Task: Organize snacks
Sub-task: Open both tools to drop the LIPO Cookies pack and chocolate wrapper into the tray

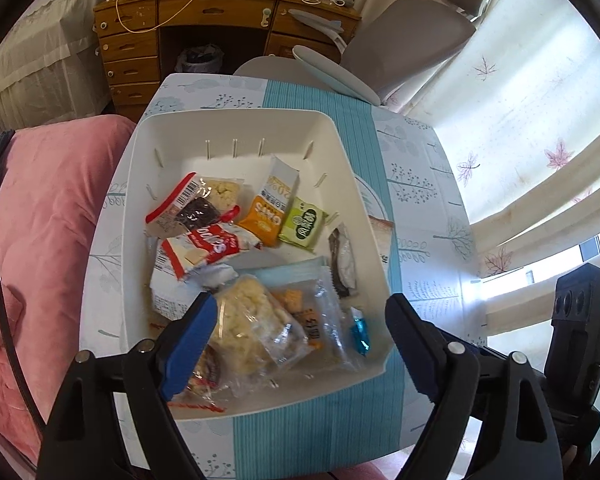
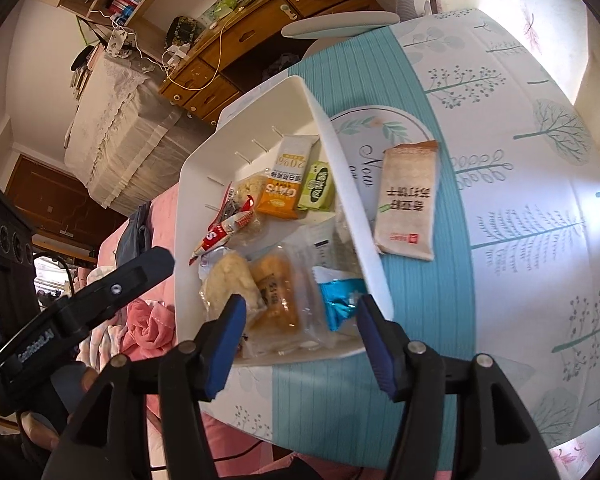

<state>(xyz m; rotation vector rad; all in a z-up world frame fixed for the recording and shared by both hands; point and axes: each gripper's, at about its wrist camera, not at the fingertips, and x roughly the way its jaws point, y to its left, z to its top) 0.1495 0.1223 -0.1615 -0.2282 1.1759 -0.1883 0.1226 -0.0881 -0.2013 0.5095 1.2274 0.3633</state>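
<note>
One snack outstanding: beige wafer packet (image 2: 408,200), flat on the tablecloth (image 2: 520,184) just beyond the white bin's (image 2: 340,152) right wall, ahead and to the right of my right gripper (image 2: 300,344). I judge it next for binning with the other packets (image 1: 256,312). Right jaws parted, empty; left gripper (image 1: 300,344) wide, empty, over the bin's near end.

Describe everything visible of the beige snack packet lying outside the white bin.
The beige snack packet is a long, flat, sealed wrapper, paper-like in look, with a brown band at its far end, dark printed characters down the middle and a small red mark near the near end. It lies flat on the tablecloth, right beside the white bin, touched by neither gripper.
</note>
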